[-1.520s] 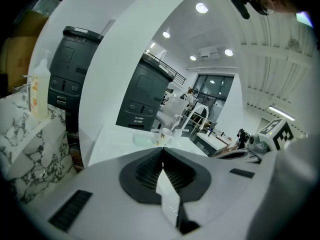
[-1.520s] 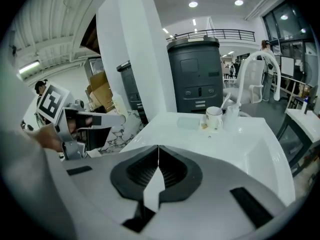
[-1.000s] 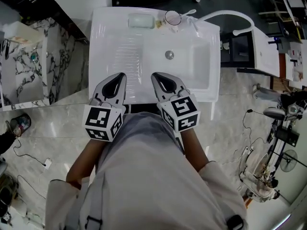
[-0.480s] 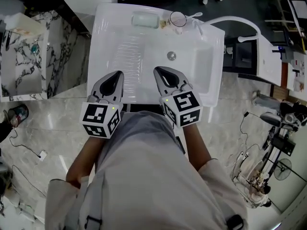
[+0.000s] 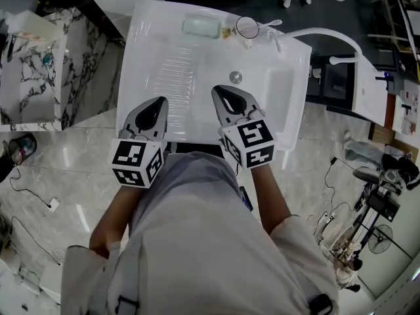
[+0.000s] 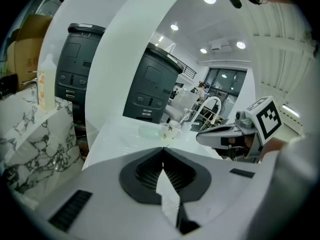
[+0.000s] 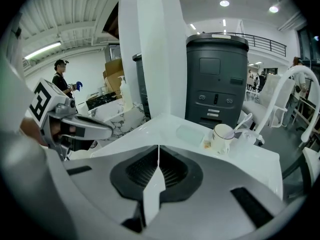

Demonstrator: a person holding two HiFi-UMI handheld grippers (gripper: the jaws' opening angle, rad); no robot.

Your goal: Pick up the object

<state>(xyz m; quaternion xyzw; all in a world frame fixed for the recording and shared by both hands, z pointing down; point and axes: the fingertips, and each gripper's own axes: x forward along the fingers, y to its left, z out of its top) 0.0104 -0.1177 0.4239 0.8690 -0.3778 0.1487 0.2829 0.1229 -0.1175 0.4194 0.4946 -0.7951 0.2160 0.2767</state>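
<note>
A white sink unit (image 5: 131,77) stands in front of me, with a drain (image 5: 235,77) in its basin. On its far rim lie a pale green soap bar (image 5: 201,25) and a cup (image 5: 247,27) holding a toothbrush (image 5: 266,23). My left gripper (image 5: 159,101) hovers over the sink's near edge, shut and empty. My right gripper (image 5: 216,89) is shut too, holds nothing, and points at the drain. The left gripper view shows its shut jaws (image 6: 163,149) with the soap (image 6: 149,131) and cup (image 6: 171,129) far ahead. In the right gripper view (image 7: 158,146) the cup (image 7: 220,136) sits ahead to the right.
A marble-topped counter (image 5: 39,77) stands to the left of the sink. A white curved tube (image 5: 328,35) and a white cabinet are at the right. A dark grey bin (image 7: 217,79) rises behind the sink. Cables and equipment lie on the floor at both sides.
My right gripper has crept forward over the basin toward the drain. The left gripper has barely moved. Both have stayed shut.
</note>
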